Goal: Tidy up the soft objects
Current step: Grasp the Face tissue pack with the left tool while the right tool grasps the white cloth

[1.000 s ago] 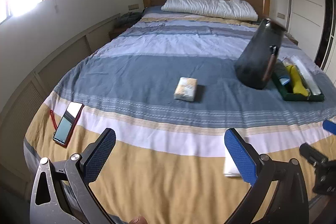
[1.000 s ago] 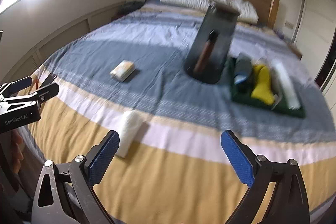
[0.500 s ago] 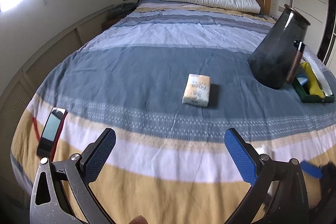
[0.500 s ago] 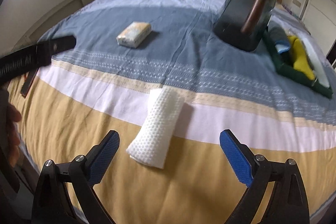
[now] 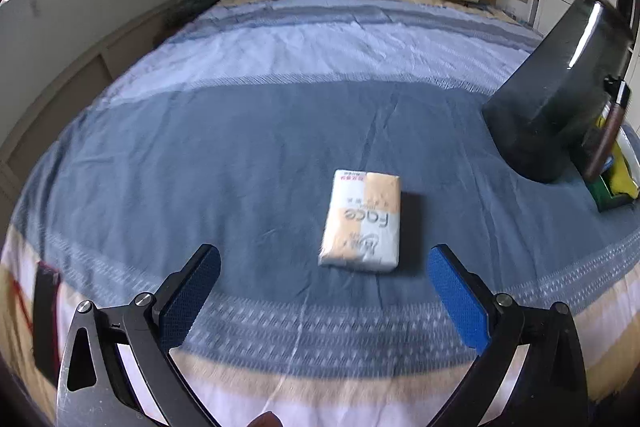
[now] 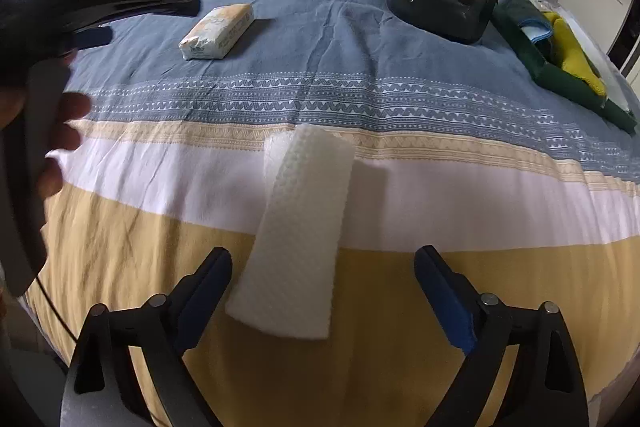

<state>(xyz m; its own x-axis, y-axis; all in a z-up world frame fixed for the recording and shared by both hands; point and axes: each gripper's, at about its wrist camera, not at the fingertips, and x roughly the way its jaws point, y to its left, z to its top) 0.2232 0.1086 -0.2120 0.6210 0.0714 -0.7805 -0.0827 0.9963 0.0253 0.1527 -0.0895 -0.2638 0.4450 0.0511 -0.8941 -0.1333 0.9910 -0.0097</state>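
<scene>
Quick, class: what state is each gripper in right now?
Left gripper: open, holding nothing.
Right gripper: open, jaws closing around the white towel, not gripping.

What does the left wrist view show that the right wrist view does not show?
Only the left wrist view shows the left gripper, its jaws open and empty, and a dark phone at the bed's edge. Only the right wrist view shows the right gripper, its jaws closing around a white towel without touching it. Both show the tissue pack, dark vase and green tray.
</scene>
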